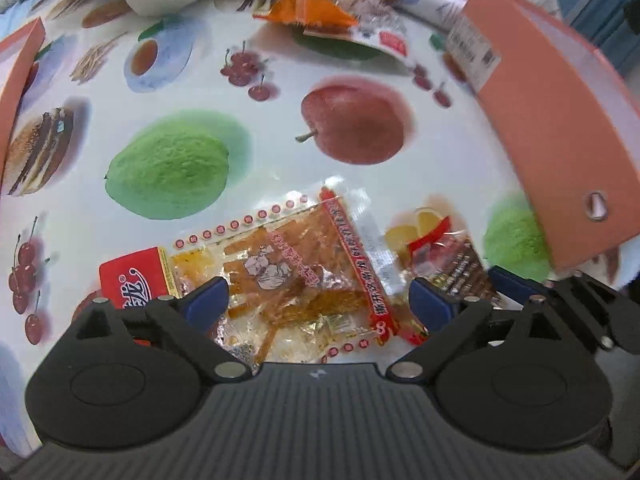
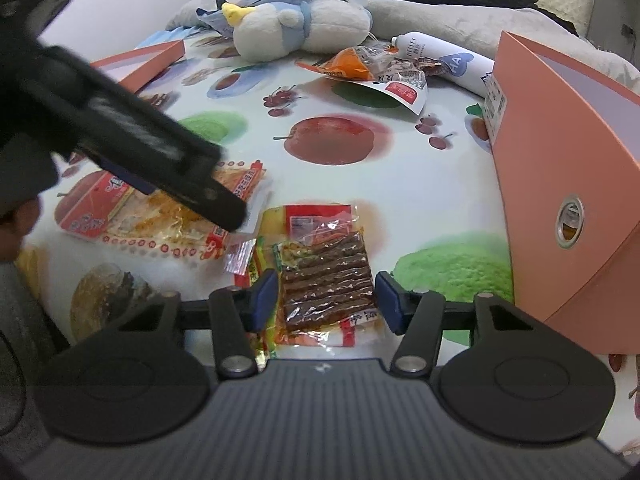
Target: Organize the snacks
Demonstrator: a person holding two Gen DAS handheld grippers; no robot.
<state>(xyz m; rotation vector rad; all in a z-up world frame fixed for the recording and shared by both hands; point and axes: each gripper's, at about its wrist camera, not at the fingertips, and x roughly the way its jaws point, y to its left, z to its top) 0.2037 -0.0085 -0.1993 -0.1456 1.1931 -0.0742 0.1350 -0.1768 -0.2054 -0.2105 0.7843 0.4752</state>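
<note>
Left wrist view: the left gripper (image 1: 320,300) stands spread wide, pointing steeply down over the orange strip packet (image 1: 280,272), which lies flat on the fruit-print surface (image 1: 240,120) directly under and between the fingers; neither pad presses it. The packet's long axis runs across the gripper, from its red header at the left finger towards the right finger. Just beyond the right finger lies the brown stick packet (image 1: 456,264). The orange box (image 1: 560,152) stands further out on the right.

Right wrist view: the right gripper (image 2: 326,300) is about half spread, straddling the brown stick packet (image 2: 324,280), with both blue pads just beside its long edges; I cannot tell if they touch. Its long axis points straight ahead along the fingers. The orange box (image 2: 560,200) stands near on the right, so the right hand is probably the nearer one for dropping a packet in.
</note>
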